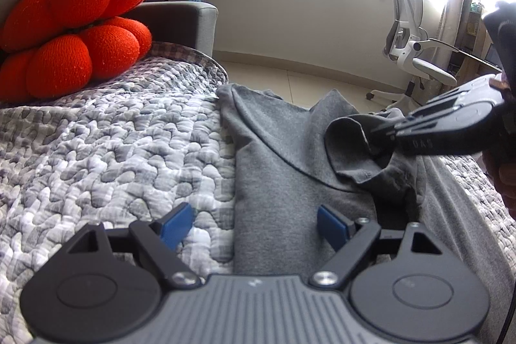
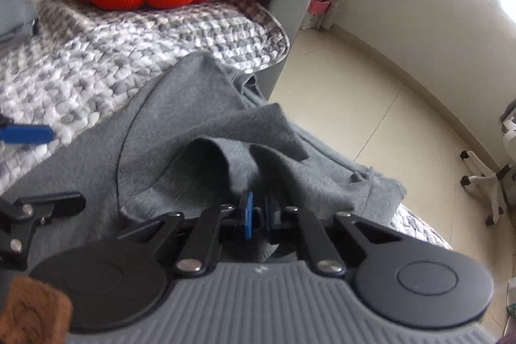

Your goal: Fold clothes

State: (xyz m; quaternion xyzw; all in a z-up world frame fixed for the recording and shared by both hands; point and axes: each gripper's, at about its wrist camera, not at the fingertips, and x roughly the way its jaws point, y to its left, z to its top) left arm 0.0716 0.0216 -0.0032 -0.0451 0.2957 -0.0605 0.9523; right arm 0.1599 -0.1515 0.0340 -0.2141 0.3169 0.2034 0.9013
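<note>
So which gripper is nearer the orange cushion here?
Left. The left gripper hangs open over the quilt beside the shirt, on the orange cushion side; the right gripper pinches shirt fabric farther away.

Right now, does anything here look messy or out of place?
Only the grey garment: it lies rumpled on the quilted cover, its far edge hanging over the sofa's edge, one bunched flap pinched in the right gripper.

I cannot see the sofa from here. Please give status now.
Left tool open, holding nothing. Right tool shut on grey garment, bunched fold. Garment half off quilted cover. Red cushion clear of it.
</note>
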